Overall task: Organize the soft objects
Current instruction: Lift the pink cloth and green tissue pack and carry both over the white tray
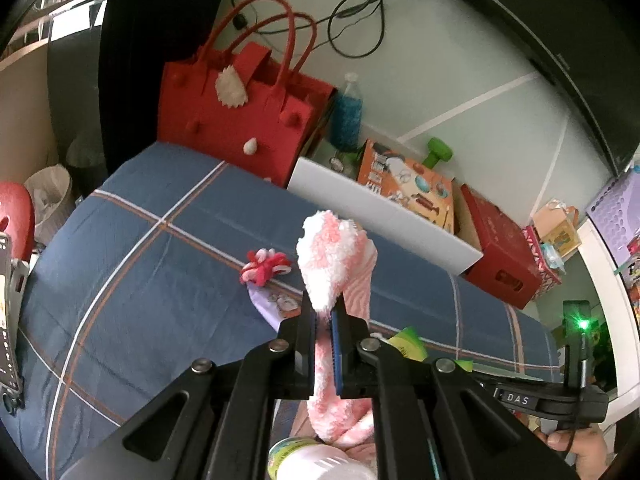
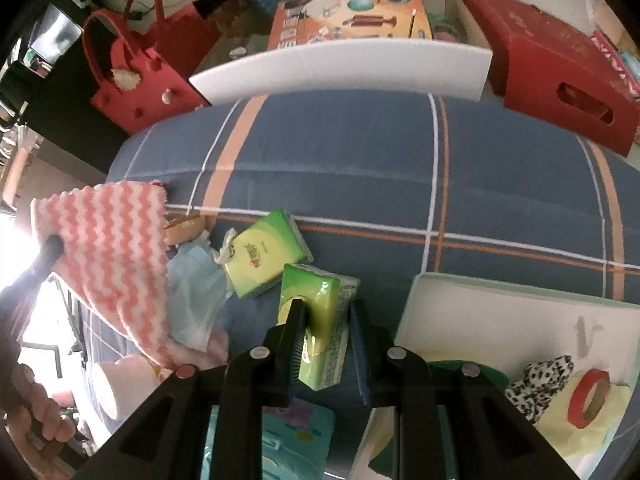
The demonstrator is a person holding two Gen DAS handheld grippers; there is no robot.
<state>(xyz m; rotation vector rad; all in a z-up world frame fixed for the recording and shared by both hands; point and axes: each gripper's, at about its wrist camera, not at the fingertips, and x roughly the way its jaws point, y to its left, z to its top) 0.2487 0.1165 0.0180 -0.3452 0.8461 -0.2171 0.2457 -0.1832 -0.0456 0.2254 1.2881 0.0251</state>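
My left gripper [image 1: 325,316] is shut on a fluffy pink-and-white striped cloth [image 1: 334,256] and holds it above the blue plaid bedspread [image 1: 160,264]. The cloth also shows in the right wrist view [image 2: 108,256], hanging at the left. My right gripper [image 2: 326,312] has its jaws around a green tissue pack [image 2: 320,320] that lies on the bedspread [image 2: 400,168]; the left finger touches it, the right finger stands slightly apart. A second green tissue pack [image 2: 264,256] lies just beyond it. A white tray [image 2: 500,320] at the right holds a leopard-print scrunchie [image 2: 536,384] and a red tape roll [image 2: 590,398].
A red-and-white hair tie [image 1: 264,266] lies on the bedspread over a purple packet [image 1: 276,304]. A light blue face mask [image 2: 196,292] lies beside the cloth. Beyond the bed stand a red felt bag [image 1: 236,112], a white board [image 1: 380,216], an orange box [image 1: 408,184] and a red box [image 1: 504,252].
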